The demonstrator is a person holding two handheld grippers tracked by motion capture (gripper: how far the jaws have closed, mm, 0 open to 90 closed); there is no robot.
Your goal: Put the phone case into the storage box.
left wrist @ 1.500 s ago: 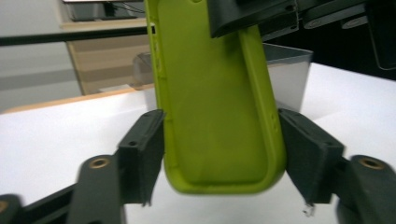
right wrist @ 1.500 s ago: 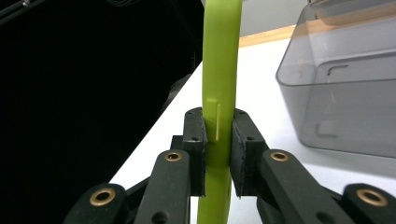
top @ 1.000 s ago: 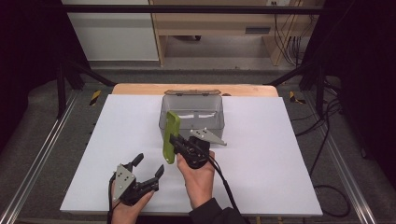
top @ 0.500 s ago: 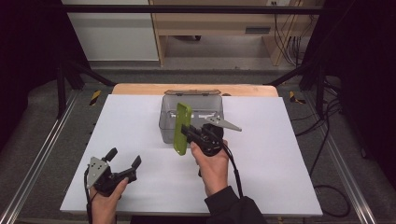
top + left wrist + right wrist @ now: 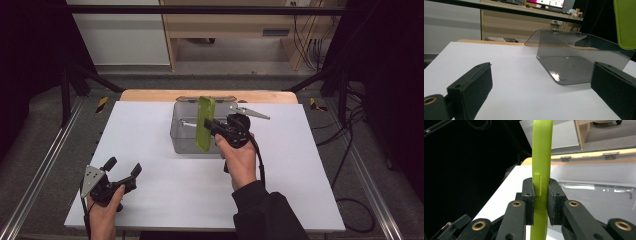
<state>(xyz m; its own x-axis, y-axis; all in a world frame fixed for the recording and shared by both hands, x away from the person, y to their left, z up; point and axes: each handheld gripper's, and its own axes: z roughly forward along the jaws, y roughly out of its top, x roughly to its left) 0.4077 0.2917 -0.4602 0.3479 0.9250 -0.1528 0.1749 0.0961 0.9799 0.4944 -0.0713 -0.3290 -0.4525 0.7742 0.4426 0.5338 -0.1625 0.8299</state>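
Over the middle of the white table (image 5: 150, 150), at about twelve o'clock from where we sit, we hold a green phone case (image 5: 205, 123) upright in the right gripper (image 5: 212, 126). Its jaws are nearly closed, pressed flat on both faces of the case (image 5: 541, 157), which stands on edge between the pads (image 5: 529, 195). In the high view the case hangs above the near left part of the clear plastic box (image 5: 182, 135), not touching its rim as far as we can tell.

The box stands open, its lid (image 5: 554, 37) tipped back toward twelve o'clock on small hinges. Inside we can make out a small metal hex key (image 5: 630, 194) lying on the floor of the box; anything else in there is too faint to name.

At seven o'clock, near the front edge of the table, the left gripper (image 5: 121, 168) rests in our left hand (image 5: 105, 210), well apart from the box. Its jaws have just been opening and now stand wide, with nothing between them; along them we see bare table and the near wall of the box (image 5: 574, 67).

We judge the job about half done: the case is picked up and carried to the box. What is left is to lower it inside, let go, and probably swing the lid shut.
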